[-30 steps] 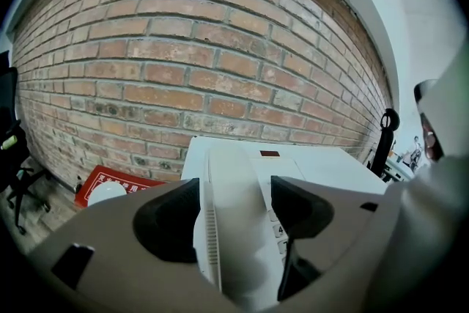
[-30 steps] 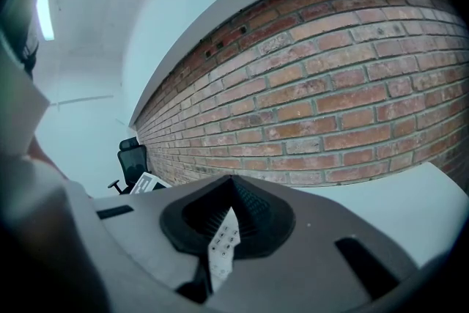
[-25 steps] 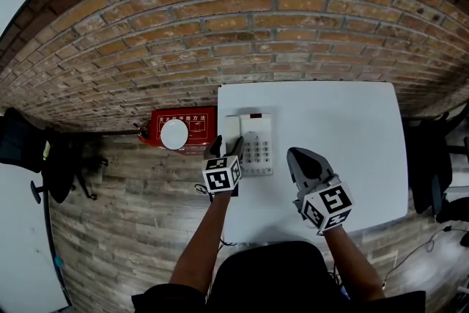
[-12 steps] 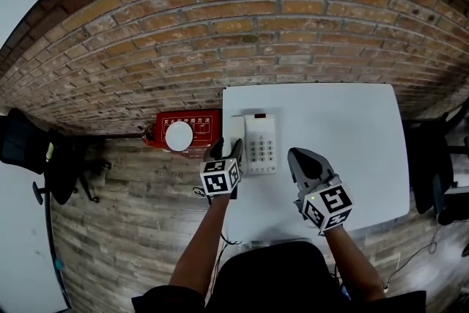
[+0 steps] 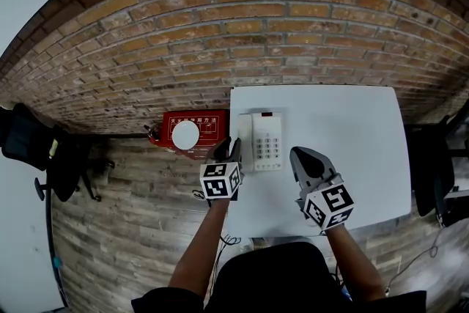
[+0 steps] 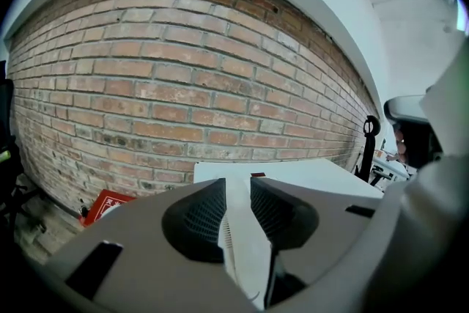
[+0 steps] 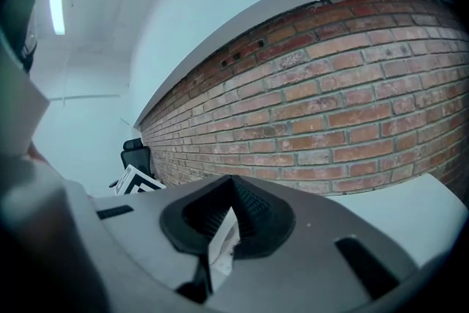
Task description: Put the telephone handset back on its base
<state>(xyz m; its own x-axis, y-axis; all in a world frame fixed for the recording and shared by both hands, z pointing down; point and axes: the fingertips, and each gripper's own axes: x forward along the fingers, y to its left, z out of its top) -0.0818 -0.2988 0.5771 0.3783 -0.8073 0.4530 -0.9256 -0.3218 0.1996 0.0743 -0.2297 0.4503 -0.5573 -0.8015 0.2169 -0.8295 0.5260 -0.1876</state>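
The white telephone base (image 5: pixel 269 141) lies on the white table (image 5: pixel 352 150), and the handset (image 5: pixel 244 142) rests in its cradle along the left side. My left gripper (image 5: pixel 228 148) hovers just left of the handset's near end. Its jaws have just been closing to a narrow gap and nothing is between them. In the left gripper view a white part of the telephone (image 6: pixel 242 245) shows beyond the left gripper (image 6: pixel 238 185). My right gripper (image 5: pixel 297 155) hangs over the table right of the base. Its tips meet in the right gripper view, so the right gripper (image 7: pixel 233 183) is shut on nothing.
A brick wall (image 5: pixel 242 33) runs behind the table. A red box with a white disc (image 5: pixel 187 133) sits on the wooden floor left of the table. Black office chairs stand at far left (image 5: pixel 26 143) and far right (image 5: pixel 432 157).
The left gripper has drawn back from the handset and lifted a little, and its jaws have narrowed. The handset stays on the base. The right gripper has shifted only slightly.
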